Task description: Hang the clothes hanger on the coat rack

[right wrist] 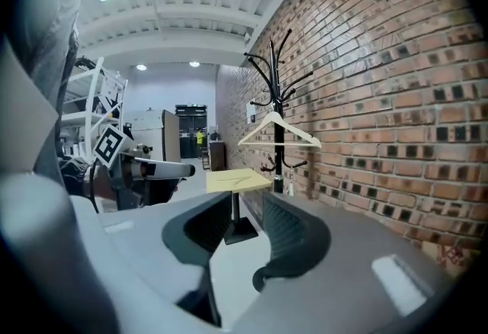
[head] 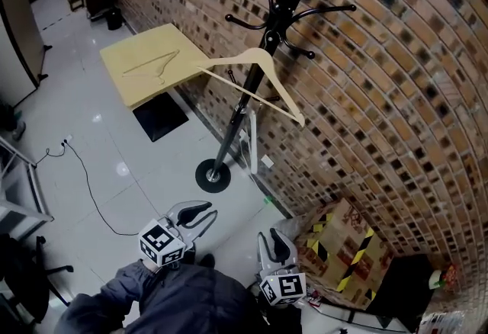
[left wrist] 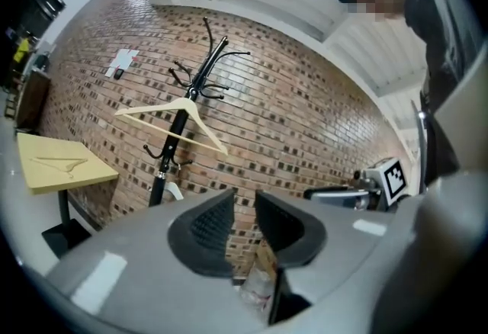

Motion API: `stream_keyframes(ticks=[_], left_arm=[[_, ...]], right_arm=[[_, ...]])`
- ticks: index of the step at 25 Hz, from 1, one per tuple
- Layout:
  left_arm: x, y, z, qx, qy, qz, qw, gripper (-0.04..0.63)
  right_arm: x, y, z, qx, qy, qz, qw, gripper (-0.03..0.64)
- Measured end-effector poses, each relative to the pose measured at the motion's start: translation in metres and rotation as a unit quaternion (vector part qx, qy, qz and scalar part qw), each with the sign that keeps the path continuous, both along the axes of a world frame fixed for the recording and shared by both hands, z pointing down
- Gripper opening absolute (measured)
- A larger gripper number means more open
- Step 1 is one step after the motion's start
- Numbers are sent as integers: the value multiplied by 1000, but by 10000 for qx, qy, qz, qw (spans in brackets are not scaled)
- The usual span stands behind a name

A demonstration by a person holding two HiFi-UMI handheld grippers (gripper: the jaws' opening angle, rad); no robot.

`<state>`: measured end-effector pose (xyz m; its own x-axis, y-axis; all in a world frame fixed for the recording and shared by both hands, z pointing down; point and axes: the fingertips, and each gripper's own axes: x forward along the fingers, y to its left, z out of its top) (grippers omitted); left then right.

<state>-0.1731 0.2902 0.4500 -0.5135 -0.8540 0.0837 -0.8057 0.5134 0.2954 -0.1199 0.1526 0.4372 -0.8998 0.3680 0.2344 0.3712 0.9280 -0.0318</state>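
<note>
A pale wooden clothes hanger [head: 255, 73] hangs by its hook on the black coat rack [head: 242, 107] against the brick wall, tilted down to the right. It also shows in the left gripper view as the hanger [left wrist: 171, 115] on the rack [left wrist: 169, 149], and in the right gripper view as the hanger [right wrist: 278, 130]. A second hanger [head: 152, 65] lies flat on the yellow table [head: 130, 88]. My left gripper [head: 207, 212] [left wrist: 244, 199] is shut and empty, far back from the rack. My right gripper [head: 274, 235] [right wrist: 245, 199] is open and holds nothing.
The rack's round base [head: 212, 175] stands on the tiled floor. A cardboard box with black-and-yellow tape [head: 343, 245] sits by the wall at right. A black cable [head: 84, 172] runs over the floor at left. The table's dark foot plate [head: 160, 115] lies under it.
</note>
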Motion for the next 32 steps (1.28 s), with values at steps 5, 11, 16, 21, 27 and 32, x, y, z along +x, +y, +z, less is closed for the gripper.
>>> stream_keyframes(ticks=[5, 11, 16, 21, 27, 32], left_arm=[[22, -30, -3, 21, -106, -18, 9999, 67], [44, -41, 5, 141, 63, -222, 9996, 67], [50, -39, 3, -54, 20, -356, 9994, 67], [54, -38, 2, -136, 18, -469, 9988, 67], [55, -40, 4, -191, 45, -445, 9988, 67], [57, -43, 7, -219, 81, -316, 9992, 67]], right_arm=[[21, -16, 0, -26, -147, -132, 9998, 131], [37, -34, 8, -50, -233, -222, 9995, 130], [39, -38, 9, 92, -302, -437, 9985, 90], [37, -37, 10, 23, -318, -494, 9983, 77], [40, -36, 11, -9, -323, -507, 9982, 66], [41, -38, 11, 31, -299, -451, 9985, 63]])
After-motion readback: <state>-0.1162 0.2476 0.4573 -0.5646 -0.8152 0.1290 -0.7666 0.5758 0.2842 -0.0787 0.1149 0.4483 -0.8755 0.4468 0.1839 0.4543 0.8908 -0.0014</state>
